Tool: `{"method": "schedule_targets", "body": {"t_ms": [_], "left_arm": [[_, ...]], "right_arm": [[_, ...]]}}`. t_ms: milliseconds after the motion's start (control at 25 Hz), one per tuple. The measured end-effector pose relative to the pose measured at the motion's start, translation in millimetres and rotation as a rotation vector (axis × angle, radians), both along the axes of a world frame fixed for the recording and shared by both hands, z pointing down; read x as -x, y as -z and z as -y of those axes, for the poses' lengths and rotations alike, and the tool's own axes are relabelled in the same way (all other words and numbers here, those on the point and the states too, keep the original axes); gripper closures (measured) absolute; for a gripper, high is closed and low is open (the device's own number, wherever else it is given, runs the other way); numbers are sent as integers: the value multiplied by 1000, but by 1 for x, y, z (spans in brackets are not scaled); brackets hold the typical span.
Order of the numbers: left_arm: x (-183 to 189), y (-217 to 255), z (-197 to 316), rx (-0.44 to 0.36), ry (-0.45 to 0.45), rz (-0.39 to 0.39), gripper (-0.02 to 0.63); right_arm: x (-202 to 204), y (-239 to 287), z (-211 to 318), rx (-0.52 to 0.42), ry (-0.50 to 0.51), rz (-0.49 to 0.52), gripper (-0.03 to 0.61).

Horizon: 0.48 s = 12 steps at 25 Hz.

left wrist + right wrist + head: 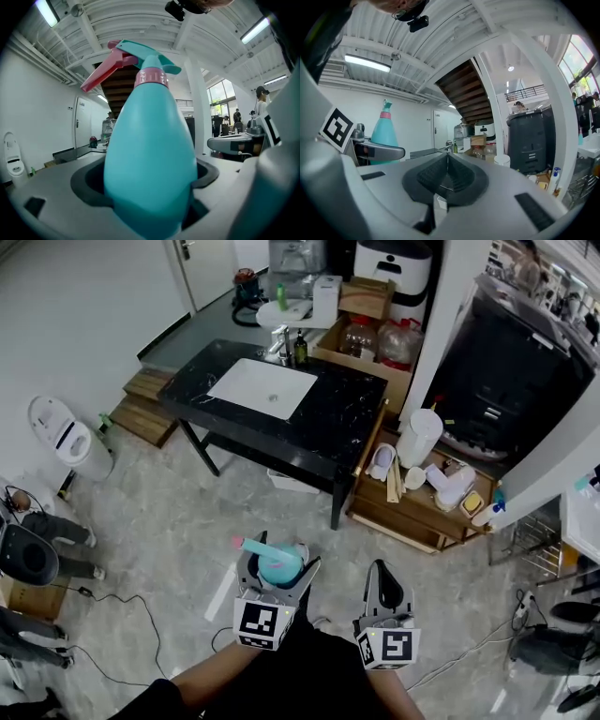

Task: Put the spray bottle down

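The teal spray bottle [150, 154] sits low and centre in the head view, upright in mid-air, clamped at its fat belly by the widely spread jaws of the left gripper [278, 566]. The right gripper [383, 577], lower right, is closed on nothing. The rounded, tapering body could slip from the pads; letting go here, well short of the black counter [330, 435], would likely drop it on the floor [178, 521].

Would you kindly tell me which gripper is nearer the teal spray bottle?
Left. The left gripper is clamped on the spray bottle; the right gripper, shut and empty, sits beside it.
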<state>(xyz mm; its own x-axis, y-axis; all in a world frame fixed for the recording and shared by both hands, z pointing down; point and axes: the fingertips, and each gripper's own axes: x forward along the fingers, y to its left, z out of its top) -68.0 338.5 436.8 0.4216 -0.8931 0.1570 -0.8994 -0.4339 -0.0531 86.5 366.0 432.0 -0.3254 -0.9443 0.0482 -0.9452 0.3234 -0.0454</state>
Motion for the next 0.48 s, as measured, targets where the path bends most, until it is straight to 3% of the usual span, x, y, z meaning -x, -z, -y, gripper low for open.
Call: {"method": "schedule_targets", "body": {"t_ms": [480], "left_arm": [[-10,-13,75,26,-74,-3,153]], "right_arm": [[18,-4,70,7,23,-52,563]]}}
